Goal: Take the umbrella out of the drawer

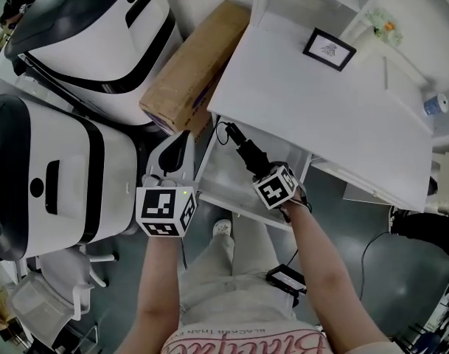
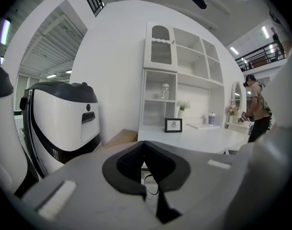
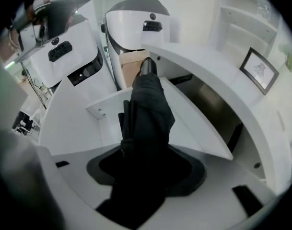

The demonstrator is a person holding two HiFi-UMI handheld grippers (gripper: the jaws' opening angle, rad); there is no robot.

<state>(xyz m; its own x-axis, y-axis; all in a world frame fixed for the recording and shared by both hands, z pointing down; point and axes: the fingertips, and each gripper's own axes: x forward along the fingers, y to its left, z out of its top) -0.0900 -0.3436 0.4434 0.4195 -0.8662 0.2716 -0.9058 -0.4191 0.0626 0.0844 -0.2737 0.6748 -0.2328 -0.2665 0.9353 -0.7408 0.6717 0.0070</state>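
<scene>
1. The right gripper [image 3: 146, 169] is clenched on the black folded fabric umbrella [image 3: 148, 99] near one end. That probably lets the rest swing up and out without snagging.
2. The umbrella slants over the white open drawer [image 1: 225, 169], with its far end pointing at the edge of the white desk surface [image 1: 312, 102] above. I cannot tell whether it is fully clear of the drawer.
3. The left gripper [image 2: 145, 150] has its jaws together on nothing. It is held to the left of the drawer, likely just out of the way.
4. Count: one umbrella, one drawer, two grippers.
5. Further out there is one black-framed picture [image 1: 329, 49] on the surface and one brown cardboard box [image 1: 195, 65] at its left edge. On the far left stand two large white-and-black machines, one far [image 1: 99, 28] and one near [image 1: 47, 175].
</scene>
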